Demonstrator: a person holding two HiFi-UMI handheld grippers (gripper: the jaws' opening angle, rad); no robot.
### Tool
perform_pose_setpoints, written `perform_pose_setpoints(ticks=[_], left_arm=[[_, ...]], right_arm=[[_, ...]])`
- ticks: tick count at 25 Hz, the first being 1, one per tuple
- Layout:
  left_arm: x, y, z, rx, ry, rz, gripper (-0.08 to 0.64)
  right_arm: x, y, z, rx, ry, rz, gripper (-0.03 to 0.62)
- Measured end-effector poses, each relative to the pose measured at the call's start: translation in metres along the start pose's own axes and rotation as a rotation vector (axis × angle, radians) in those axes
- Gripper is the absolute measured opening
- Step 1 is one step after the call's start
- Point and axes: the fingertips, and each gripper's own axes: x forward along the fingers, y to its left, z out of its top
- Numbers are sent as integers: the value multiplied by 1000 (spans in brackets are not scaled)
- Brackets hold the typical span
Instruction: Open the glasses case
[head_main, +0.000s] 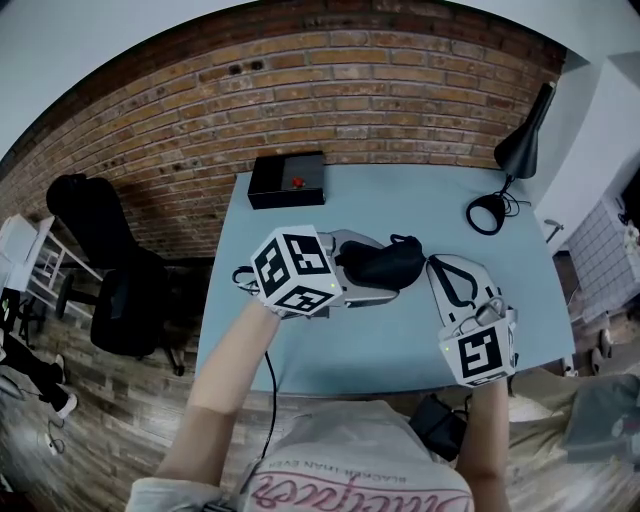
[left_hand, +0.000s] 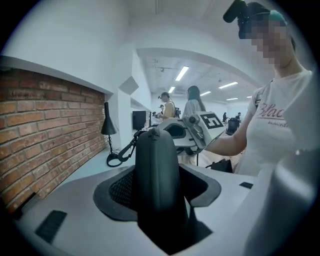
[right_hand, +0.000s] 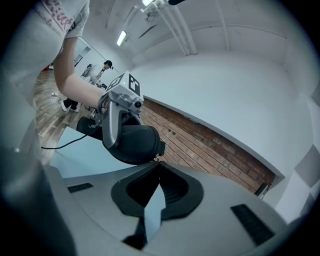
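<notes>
My white T-shirt (head_main: 360, 470) is sitting nearest, at six o'clock in the head view. Its pink script is running upside down there. In the left gripper view the same script is showing the letters "Blac", with smaller print under it that I cannot read.

Just past the shirt, my left gripper (left_hand: 159, 210) is grasping the dark, matt, rounded hard-shell glasses case (left_hand: 156, 170), with a jaw pressing on each flank. I am holding the case above the middle of the pale blue table (head_main: 400, 200), clear of its surface. The case's long axis is pointing toward three o'clock. Its two halves are lying together, and a zip seam is running round the edge.

My right gripper (right_hand: 159, 165) is coming in from four o'clock. Its jaws are clenched together, nipping the small metal zip pull (right_hand: 154, 159) at the case's three o'clock end.

Both grippers are carrying black-and-white square markers and no words.

On the table at eleven o'clock a flat black box with a red button (head_main: 287, 178) is resting by the red brick wall (head_main: 330, 90). At two o'clock a black desk lamp (head_main: 520, 150) is leaning. At nine o'clock, off the table, a black office chair (head_main: 110, 270) is standing.
</notes>
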Motion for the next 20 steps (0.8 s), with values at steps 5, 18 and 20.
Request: perform_pose_setpoints(ticks=[5,18,20], left_arm=[[3,2,-11,19,127,-33,259],[8,6,-46,141,489,-47,259],[8,8,-51,176,551,-34,259]], right_arm=[[2,4,-5,-65,29,26,18],[13,25,-7,-255,93,111,18],[16,30,-7,-300,108,122,18]])
